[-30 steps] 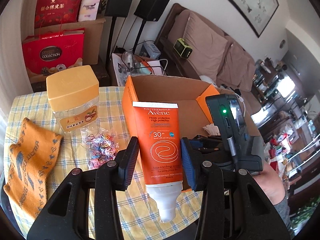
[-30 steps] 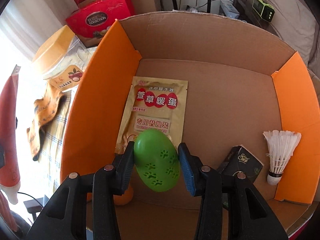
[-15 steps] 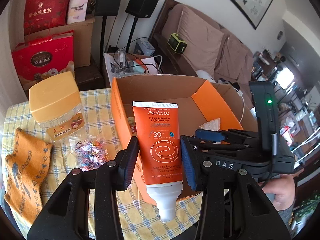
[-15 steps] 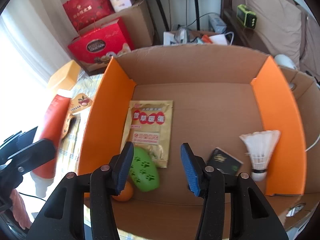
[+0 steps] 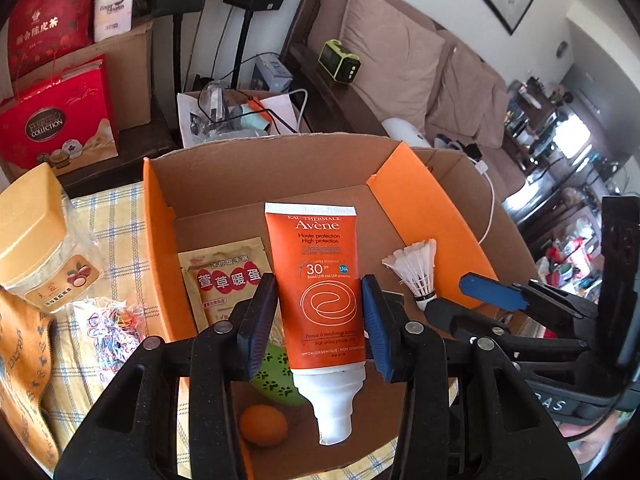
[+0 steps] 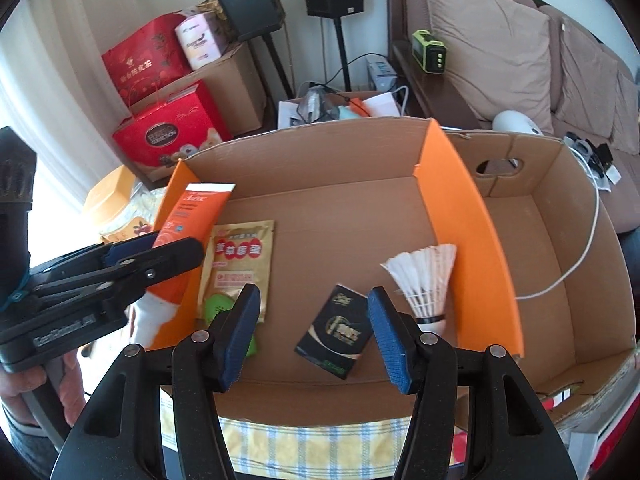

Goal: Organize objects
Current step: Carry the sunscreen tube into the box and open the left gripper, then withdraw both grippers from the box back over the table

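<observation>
My left gripper (image 5: 320, 312) is shut on an orange Avène sunscreen tube (image 5: 320, 280), white cap towards me, held above the front left of the cardboard box (image 5: 256, 168). In the right wrist view the tube (image 6: 196, 216) hangs by the box's orange left flap. My right gripper (image 6: 314, 334) is above the box's (image 6: 320, 152) front edge with its jaws opening and nothing between them. On the box floor lie a green paw-print egg (image 5: 276, 376), an orange ball (image 5: 263, 424), a gold packet (image 6: 242, 260), a black packet (image 6: 336, 332) and a shuttlecock (image 6: 424, 284).
Left of the box, on the checked tablecloth (image 5: 116, 224), stand a yellow-lidded jar (image 5: 36, 240), a bag of hair ties (image 5: 112, 324) and an orange sock (image 5: 20, 360). A second cardboard compartment (image 6: 552, 248) adjoins on the right. Behind are red gift bags, speakers and a sofa.
The right gripper let go of the green egg, which now lies in the box, then rose and drew back, jaws widening. The left gripper carried the tube rightward over the box.
</observation>
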The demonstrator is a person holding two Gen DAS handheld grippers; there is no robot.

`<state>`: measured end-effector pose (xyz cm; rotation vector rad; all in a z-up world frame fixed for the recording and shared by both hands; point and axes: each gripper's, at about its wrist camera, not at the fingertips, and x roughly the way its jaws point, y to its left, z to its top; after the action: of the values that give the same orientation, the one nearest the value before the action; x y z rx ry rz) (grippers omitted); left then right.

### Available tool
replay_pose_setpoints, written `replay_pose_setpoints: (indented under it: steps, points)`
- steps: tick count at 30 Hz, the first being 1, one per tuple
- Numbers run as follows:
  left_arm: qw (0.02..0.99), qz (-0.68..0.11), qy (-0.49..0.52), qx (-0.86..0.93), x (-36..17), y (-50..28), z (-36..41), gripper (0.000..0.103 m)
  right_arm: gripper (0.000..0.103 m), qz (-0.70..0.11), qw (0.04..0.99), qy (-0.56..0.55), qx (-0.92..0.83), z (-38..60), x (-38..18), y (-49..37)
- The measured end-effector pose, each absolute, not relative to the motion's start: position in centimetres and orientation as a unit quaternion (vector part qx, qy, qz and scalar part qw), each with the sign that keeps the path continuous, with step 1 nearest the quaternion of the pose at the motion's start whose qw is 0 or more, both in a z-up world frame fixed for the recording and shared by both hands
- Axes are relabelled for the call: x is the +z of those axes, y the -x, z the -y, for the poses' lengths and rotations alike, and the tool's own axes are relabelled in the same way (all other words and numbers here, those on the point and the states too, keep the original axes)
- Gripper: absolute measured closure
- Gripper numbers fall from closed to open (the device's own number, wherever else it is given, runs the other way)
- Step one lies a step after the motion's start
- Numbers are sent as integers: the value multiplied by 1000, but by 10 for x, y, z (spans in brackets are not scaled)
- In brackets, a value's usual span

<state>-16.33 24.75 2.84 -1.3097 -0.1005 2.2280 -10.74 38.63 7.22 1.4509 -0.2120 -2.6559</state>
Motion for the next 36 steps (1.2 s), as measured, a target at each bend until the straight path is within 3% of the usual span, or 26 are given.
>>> replay_pose_setpoints:
  steps: [8, 21, 24, 26, 36]
  points:
    - [263, -40, 539, 799, -1, 182, -305, 64, 45, 79, 44, -489, -868, -404, 62, 102]
    - [243, -64, 559, 790, -22, 190, -320, 62, 45, 89, 37, -492, -865, -416, 53, 103]
    - [244, -53, 542, 802, -12, 187, -309, 52, 45, 92, 40, -487, -868, -413, 54, 106]
    - [252, -39, 529, 810, -1, 181, -297, 40, 45, 93, 42, -484, -869, -410, 54, 107]
    - [251, -16, 465, 849, 51, 161, -243, 11, 27, 74, 43, -472, -878, -391, 64, 107]
